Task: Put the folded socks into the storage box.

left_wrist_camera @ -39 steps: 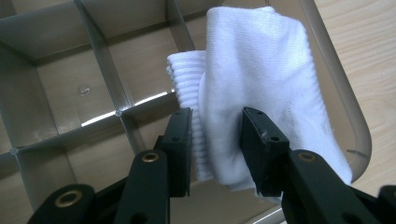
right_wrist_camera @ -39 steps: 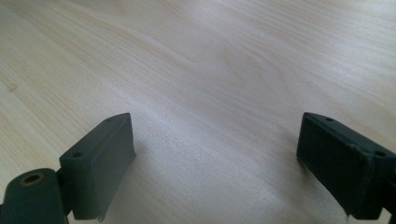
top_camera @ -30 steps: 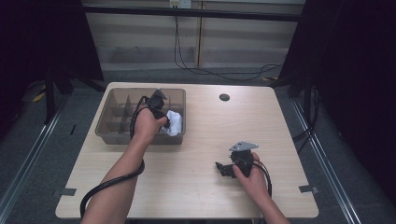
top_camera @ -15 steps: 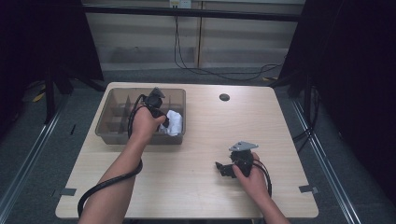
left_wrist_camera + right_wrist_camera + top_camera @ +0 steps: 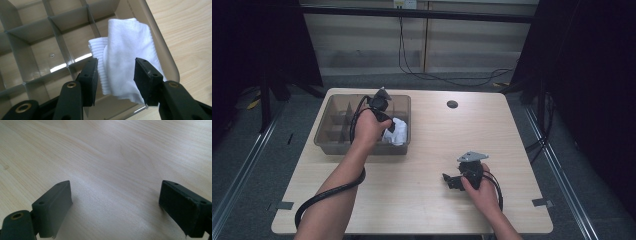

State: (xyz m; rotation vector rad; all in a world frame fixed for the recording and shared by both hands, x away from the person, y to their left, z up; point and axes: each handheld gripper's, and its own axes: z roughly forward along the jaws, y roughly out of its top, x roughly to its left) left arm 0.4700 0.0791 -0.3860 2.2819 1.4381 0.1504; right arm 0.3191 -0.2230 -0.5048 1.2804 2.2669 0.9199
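- The step in hand looks like setting a white cloth (image 5: 127, 62) into the divided bin (image 5: 332, 142), and the release seems to be under way.
- In the left gripper view the left hand-held gripper (image 5: 116, 80) has its jaws about half apart; they have just been opening, and the cloth sits between them, the pads no longer clearly pressing it.
- The cloth is bunched in the bin's corner compartment, which shows in the high view at the bin's lower right end, left of centre in the frame; it lies against the outer wall, with part of it draped toward the rim.
- The left forearm reaches up from the bottom left of the high view, hand over the bin, gripper angled down into the compartment.
- The right hand-held gripper (image 5: 451, 181) rests low over the bare surface (image 5: 432, 150) at lower right of centre, jaws wide apart with nothing between them.
- Next move, as I judge it: widen the left jaws fully, then lift straight out so the cloth does not snag and come up with them.
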